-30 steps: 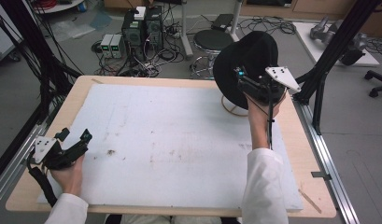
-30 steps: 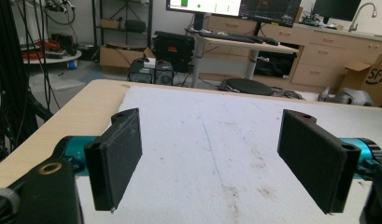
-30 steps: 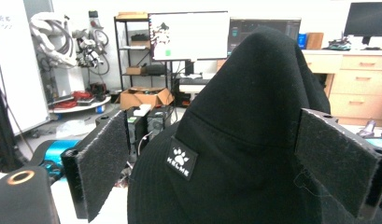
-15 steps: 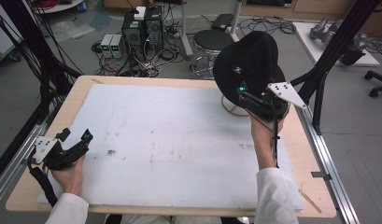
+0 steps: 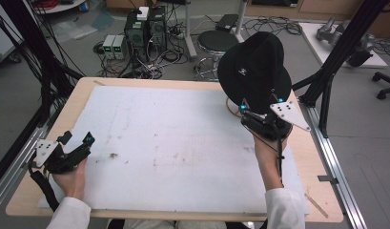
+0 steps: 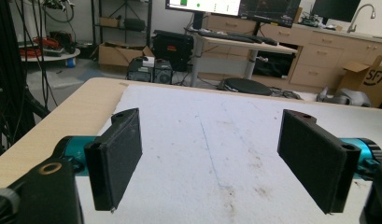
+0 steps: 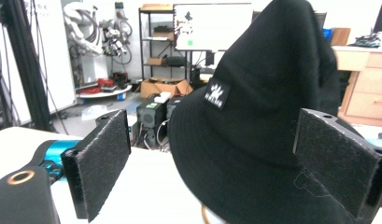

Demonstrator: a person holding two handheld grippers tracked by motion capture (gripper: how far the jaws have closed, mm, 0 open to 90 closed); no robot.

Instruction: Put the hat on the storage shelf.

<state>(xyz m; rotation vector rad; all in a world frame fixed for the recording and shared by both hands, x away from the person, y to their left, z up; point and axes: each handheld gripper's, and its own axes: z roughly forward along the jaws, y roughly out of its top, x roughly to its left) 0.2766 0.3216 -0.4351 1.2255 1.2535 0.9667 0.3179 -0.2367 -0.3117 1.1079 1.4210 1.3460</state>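
The black bucket hat [image 5: 256,67] sits near the bench's [image 5: 78,102] far right corner, apparently on a wooden stand. The right tool [image 7: 216,168] hovers just before the hat, jaws spread, empty. Well apart from the hat, the left tool [image 6: 212,158] is spread over the white mat [image 5: 173,143].

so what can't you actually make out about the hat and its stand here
- Stand: high view, a sliver of wooden ring shows; the hat covers the rest.
- Hat patch: right gripper view, lettering too small to read.
- Hat brim, near side: high view, hidden behind the right gripper.
- Hat's lower brim: right gripper view, cut off by the bottom edge.
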